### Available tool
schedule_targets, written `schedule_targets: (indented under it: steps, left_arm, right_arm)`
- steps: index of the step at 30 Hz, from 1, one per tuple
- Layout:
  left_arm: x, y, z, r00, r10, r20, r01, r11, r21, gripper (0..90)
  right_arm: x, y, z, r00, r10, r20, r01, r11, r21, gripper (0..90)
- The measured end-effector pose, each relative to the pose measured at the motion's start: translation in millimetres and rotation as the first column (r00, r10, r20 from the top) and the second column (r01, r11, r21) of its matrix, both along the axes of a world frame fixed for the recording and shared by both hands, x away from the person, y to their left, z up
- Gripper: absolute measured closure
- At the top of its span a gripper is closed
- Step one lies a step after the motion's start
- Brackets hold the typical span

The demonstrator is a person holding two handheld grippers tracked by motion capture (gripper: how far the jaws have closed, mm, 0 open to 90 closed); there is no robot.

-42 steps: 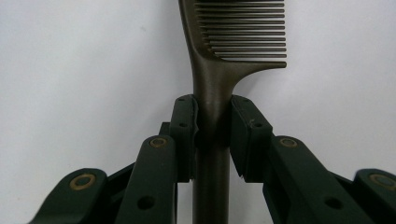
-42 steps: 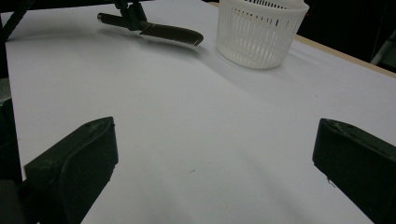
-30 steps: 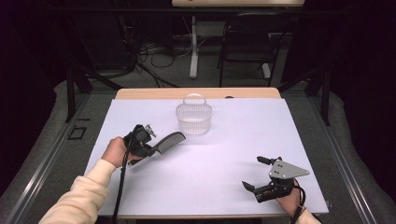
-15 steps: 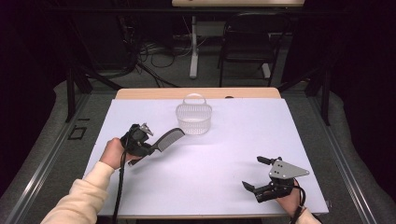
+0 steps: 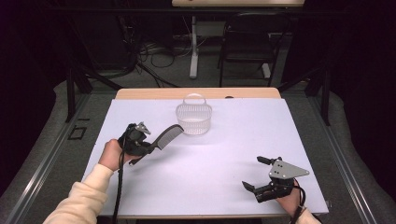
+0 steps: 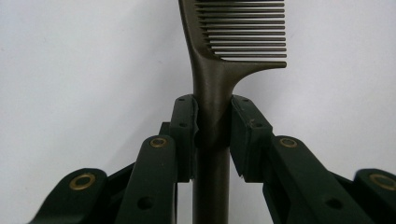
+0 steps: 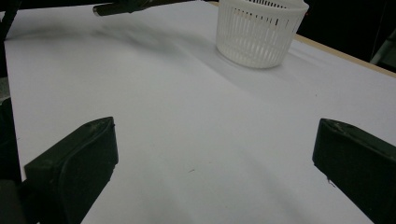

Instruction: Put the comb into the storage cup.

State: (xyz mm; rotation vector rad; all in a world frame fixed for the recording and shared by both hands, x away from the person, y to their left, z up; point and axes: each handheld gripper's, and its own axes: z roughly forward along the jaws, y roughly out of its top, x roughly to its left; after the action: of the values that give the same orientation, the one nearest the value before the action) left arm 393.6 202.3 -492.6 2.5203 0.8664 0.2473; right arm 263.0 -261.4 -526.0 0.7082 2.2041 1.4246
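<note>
Since one second ago the comb (image 5: 169, 136) has moved a little up and toward the basket (image 5: 193, 119), carried by the left gripper (image 5: 145, 147); the right gripper (image 5: 256, 174) has stayed in the same place.

The comb is dark brown, and it is held in the air above the white table (image 5: 233, 140), on the left half. Its teeth end points toward the basket, near to it but apart from it. In the left gripper view the two black jaws press the handle of the comb (image 6: 212, 112) from both sides, just below the place where the teeth begin, so the left gripper (image 6: 212, 135) is closed firmly around the handle. The teeth point to the right in that view.

The basket is white, round, with thin slots in its wall and a handle standing up over it. It stands on the far middle part of the table. Between the comb and the basket lies bare table.

The right gripper rests low at the near right corner, well apart from the comb and the basket. In the right gripper view its jaws stand wide apart with nothing between them (image 7: 215, 163), and the basket (image 7: 259, 32) shows far ahead.

I can read no writing or brand on any thing.
</note>
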Motion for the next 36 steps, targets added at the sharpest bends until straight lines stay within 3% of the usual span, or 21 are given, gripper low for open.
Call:
schedule_targets:
  steps: [14, 36]
  left_arm:
    - [-3.6, 5.2, 3.9, 0.9987, 0.03, 0.041, -0.028, 0.9982, -0.053, 72.2]
    - [-5.0, 9.2, 5.3, 0.9925, 0.081, 0.091, -0.068, 0.9879, -0.139, 72.2]
  right_arm:
    - [-0.1, 0.1, 0.0, 1.0, -0.002, 0.001, 0.002, 1.0, -0.001, 0.0]
    - [0.0, -0.1, 0.0, 1.0, -0.001, 0.0, 0.001, 1.0, -0.001, 0.0]
